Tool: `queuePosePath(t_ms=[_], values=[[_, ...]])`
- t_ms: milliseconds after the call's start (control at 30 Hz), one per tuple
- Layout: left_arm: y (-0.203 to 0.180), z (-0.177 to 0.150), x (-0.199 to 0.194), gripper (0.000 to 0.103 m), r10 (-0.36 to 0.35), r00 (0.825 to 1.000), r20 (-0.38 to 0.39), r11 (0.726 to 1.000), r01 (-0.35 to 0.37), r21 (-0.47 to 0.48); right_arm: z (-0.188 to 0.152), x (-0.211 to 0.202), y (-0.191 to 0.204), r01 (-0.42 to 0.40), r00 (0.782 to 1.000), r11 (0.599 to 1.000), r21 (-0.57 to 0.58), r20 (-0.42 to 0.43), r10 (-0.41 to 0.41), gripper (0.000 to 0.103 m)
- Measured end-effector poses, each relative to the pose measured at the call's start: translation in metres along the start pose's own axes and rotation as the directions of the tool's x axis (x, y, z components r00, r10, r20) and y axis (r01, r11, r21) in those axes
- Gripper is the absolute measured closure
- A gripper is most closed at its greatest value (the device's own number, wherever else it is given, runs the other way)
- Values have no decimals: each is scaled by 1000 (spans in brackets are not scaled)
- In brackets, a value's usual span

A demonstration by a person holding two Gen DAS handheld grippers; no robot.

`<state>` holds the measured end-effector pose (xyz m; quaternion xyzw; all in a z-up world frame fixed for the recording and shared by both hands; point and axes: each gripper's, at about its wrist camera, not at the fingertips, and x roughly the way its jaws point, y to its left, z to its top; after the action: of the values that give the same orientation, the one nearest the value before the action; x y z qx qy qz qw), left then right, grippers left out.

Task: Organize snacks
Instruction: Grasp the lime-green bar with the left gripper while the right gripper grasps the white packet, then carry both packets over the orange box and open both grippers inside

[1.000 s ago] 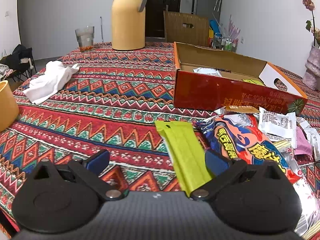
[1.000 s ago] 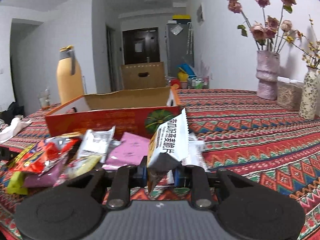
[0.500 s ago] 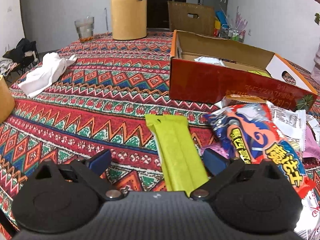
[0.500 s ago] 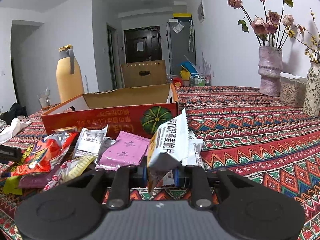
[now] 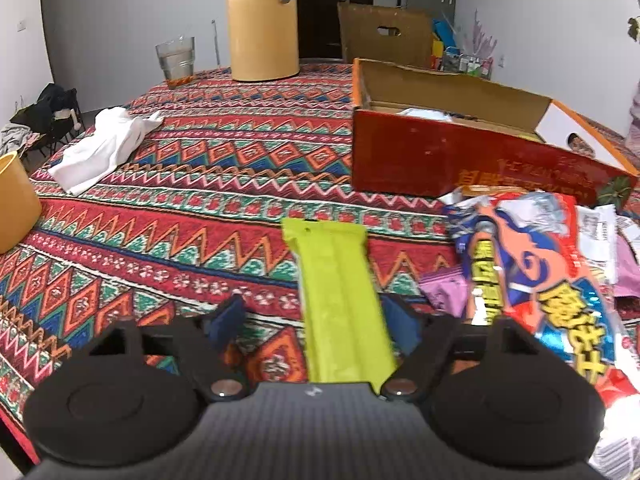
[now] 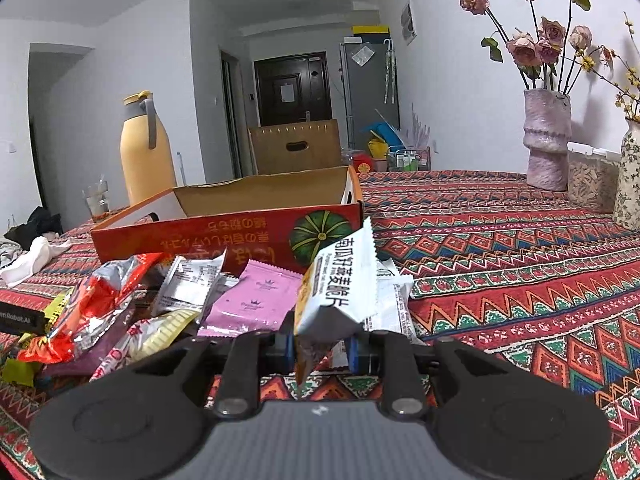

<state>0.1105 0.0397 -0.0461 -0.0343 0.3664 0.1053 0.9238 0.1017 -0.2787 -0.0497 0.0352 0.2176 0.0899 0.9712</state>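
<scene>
- left claw [image 5: 308, 322] is low over the tabletop [image 5: 192, 208], straddling the near end of the green packet [image 5: 338, 300], which lies flat and points to 12 o'clock. its jaws have just been closing, about half shut; the 3 o'clock pad looks against the packet's edge, the 9 o'clock pad stands apart from it, so no grip yet. lined up along the packet's length, i judge, so the pads can pinch its narrow sides.
- right claw [image 6: 320, 346] is nearly shut, pinching the bottom of a white packet [image 6: 344, 280] that stands upright above the pads, clear of the tabletop, likely kept up for a drop into the box.
- the box [image 5: 452, 160], red and open-topped, sits at 1 o'clock in the left view and at 11 o'clock in the right view, behind the loose pile [image 6: 168, 300] of snacks; it looks like the place they go.
- something white and something green show over the box's wall; what else is inside is hidden.
- the green packet's near end runs under the claw body, out of sight. blur there makes the contact on the 3 o'clock side hard to confirm.
- the big red bag [image 5: 536, 288] is cut off at the frame edge, and it covers the purple packet [image 5: 444, 288] in part.
</scene>
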Motion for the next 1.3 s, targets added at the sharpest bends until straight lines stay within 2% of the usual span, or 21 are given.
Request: queuePosePath(t_ms=[67, 100, 267, 667, 1100, 1300], values=[[-4, -2, -3, 57, -19, 1000, 11, 1000, 19, 8, 0, 0, 0, -1, 1000, 1000, -2, 0, 1, 80], [-7, -3, -5, 62, -29, 999, 16, 1000, 29, 11, 0, 0, 0, -1, 1000, 1000, -1, 0, 1, 80], [-9, -5, -9, 68, -46, 998, 33, 999, 45, 16, 0, 1, 1, 3, 1000, 1000, -7, -4, -3, 80], [-3, 9, -34, 69, -74, 991, 110, 997, 70, 40, 4, 0, 8, 6, 1000, 999, -36, -11, -6, 80], [-12, 53, -64, 69, -105, 965, 239, 993, 90, 75, 41, -9, 25, -11, 996, 998, -69, 91, 17, 80], [-22, 79, -65, 69, -122, 953, 279, 990, 98, 98, 62, -3, 31, -19, 992, 996, -82, 126, 29, 80]])
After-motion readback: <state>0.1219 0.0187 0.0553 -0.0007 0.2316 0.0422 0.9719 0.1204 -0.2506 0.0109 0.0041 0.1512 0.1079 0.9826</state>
